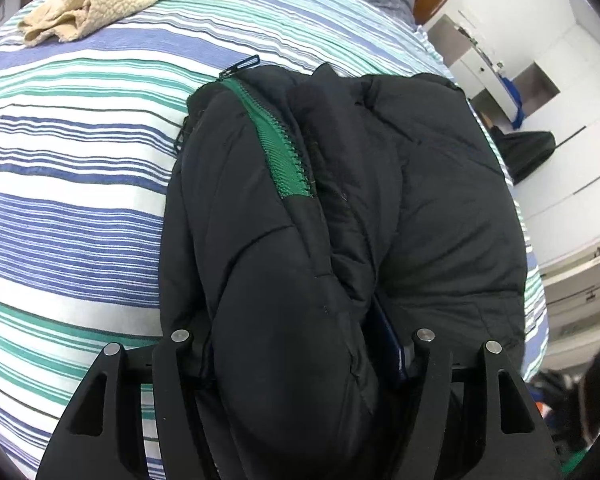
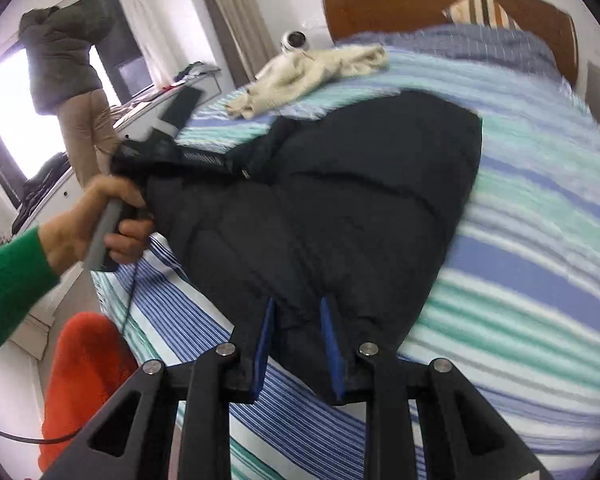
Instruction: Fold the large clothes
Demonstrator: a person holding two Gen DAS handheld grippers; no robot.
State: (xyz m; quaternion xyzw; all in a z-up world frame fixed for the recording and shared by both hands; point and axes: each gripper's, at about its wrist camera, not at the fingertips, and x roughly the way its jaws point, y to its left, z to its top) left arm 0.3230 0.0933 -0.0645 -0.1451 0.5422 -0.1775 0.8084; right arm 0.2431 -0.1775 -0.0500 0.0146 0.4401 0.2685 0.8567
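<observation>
Jacket (image 1: 340,208), black puffer w/ green zipper (image 1: 280,144), bunched on striped bed (image 1: 80,168). Left gripper (image 1: 296,364) jaws about half open, thick jacket fold filling gap. Right gripper (image 2: 300,344) jaws nearly closed, pinching jacket hem. Left hand (image 2: 96,224) on its gripper handle, green sleeve (image 2: 8,280). Cream garment (image 2: 308,72) near headboard (image 2: 440,4).

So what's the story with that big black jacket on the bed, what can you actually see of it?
The black jacket is a puffy, quilted coat, bunched and partly folded on the striped bedspread. A green zipper runs along one open edge. The left claw straddles a thick padded fold at one end. The right claw pinches a thinner edge between its blue pads. The jacket sags between both grips, and its far side rests on the bed.
</observation>
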